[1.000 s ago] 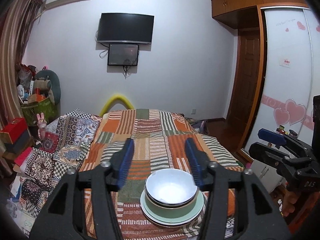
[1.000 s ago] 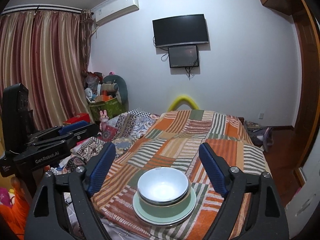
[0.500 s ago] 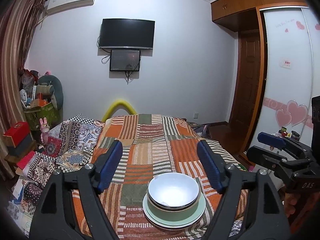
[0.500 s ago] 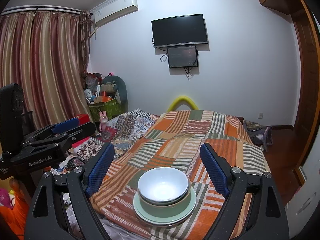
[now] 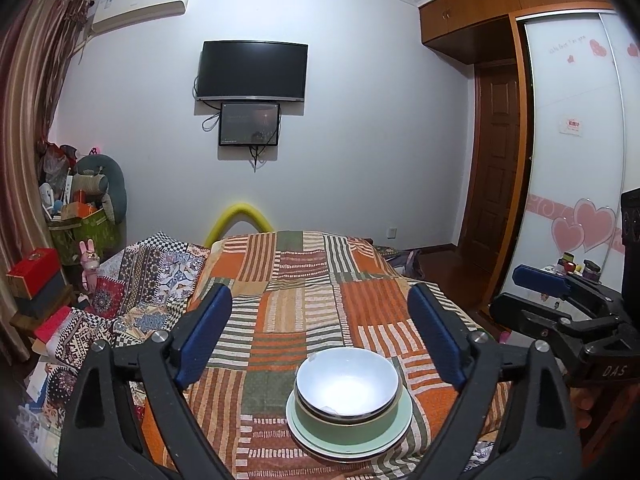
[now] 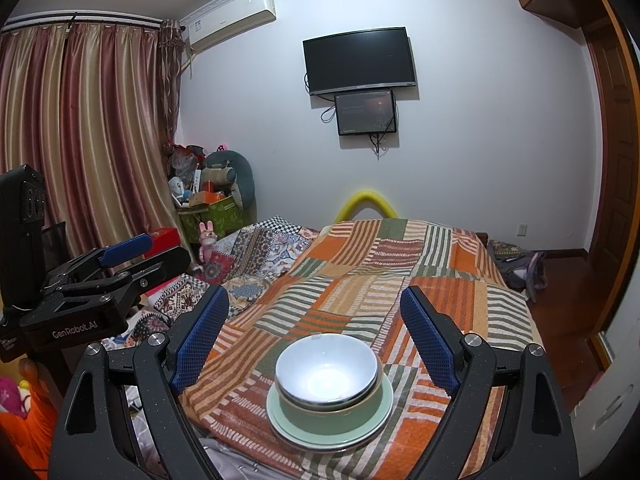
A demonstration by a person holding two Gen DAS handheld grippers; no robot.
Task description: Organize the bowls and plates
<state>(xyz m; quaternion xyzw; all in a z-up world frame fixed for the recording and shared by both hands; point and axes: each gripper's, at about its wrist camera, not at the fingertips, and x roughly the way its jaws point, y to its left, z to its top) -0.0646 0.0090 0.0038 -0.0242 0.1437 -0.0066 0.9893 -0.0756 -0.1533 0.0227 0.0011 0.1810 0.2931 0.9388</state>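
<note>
Wrist views, shared stacked bowls (image 5: pixel 347 384)

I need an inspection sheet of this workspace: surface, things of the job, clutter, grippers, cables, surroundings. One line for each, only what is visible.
Surface: bed with striped patchwork blanket; a second patterned cover lies beside it.
Job's things: white bowl nested in green bowl, both on green plate, near the blanket's front edge.
Clutter: nothing seen on the blanket besides the stack.
Grippers: left gripper with jaws opening, nothing between them; right gripper open, empty.
Cables: wires hang under the small screen below the TV.
Surroundings: curtains, air conditioner, wardrobe, piled box.
</note>
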